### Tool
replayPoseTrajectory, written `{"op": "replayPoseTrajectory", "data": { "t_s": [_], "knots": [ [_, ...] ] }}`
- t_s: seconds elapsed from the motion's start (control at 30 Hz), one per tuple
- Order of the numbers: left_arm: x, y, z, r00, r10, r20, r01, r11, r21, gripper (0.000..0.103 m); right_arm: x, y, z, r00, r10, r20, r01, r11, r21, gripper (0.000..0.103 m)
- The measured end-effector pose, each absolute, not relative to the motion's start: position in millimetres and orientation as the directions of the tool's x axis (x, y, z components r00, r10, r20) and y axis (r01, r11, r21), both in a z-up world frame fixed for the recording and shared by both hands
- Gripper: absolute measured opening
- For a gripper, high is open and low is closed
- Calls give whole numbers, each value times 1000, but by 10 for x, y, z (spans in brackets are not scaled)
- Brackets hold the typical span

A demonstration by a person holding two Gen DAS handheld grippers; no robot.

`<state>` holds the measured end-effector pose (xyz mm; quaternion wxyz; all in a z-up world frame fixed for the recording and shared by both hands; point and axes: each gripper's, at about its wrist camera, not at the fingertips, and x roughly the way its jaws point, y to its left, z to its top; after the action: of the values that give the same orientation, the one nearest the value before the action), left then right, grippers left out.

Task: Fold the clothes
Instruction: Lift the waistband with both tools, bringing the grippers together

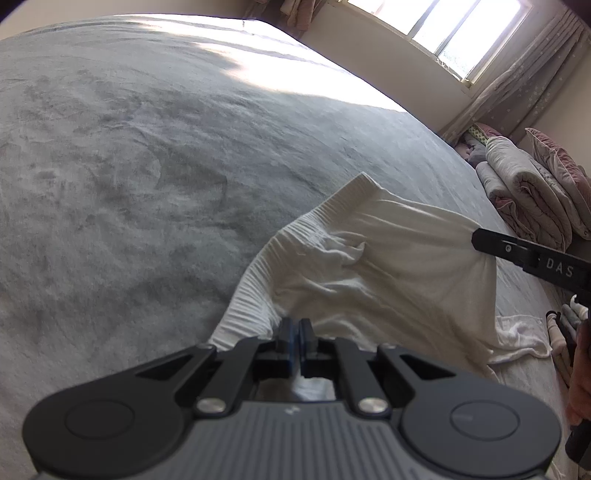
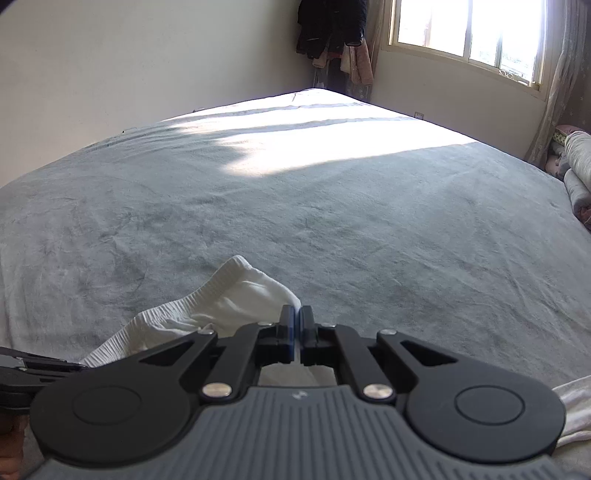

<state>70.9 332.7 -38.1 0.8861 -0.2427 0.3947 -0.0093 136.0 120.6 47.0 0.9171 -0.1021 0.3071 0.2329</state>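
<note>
A white garment (image 1: 388, 266) with a ribbed elastic waistband is held up over the grey bed (image 1: 129, 166). My left gripper (image 1: 298, 325) is shut on the garment just below the waistband. My right gripper (image 1: 476, 238) comes in from the right in the left wrist view and is shut on the garment's far edge, pulling the cloth taut between the two. In the right wrist view my right gripper (image 2: 298, 314) is shut on the white garment (image 2: 229, 299), and the left gripper's body (image 2: 33, 369) shows at the far left. The garment's lower part trails on the bed.
A wide grey blanket covers the bed (image 2: 295, 221), with a sunlit patch at the far side. Folded quilts and pillows (image 1: 528, 192) are piled at the right. A window (image 2: 465, 33) with curtains and hanging dark clothes (image 2: 332, 33) stand at the back wall.
</note>
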Motion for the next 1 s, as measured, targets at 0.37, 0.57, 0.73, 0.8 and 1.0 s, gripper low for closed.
{"op": "replayPoseTrajectory", "data": {
  "t_s": [0.37,0.57,0.73,0.8,1.0],
  "knots": [
    [668,3353,-394,694,-218,-686,-168,878,-449,5,570,1028,654,698,420,-580,-536,844,-34,2],
    [651,3326,-386,695,-208,-689,-165,886,-434,5,339,953,431,672,432,-601,-541,841,1,2],
    [614,3298,-361,693,-196,-694,-161,896,-414,5,282,922,88,620,438,-651,-529,846,66,2],
    [591,3316,-358,691,-200,-695,-162,893,-419,5,294,934,-68,596,443,-670,-524,847,93,2],
    [496,3433,-348,684,-253,-685,-156,866,-476,6,348,862,-307,559,474,-680,-505,845,174,4]
  ]
}}
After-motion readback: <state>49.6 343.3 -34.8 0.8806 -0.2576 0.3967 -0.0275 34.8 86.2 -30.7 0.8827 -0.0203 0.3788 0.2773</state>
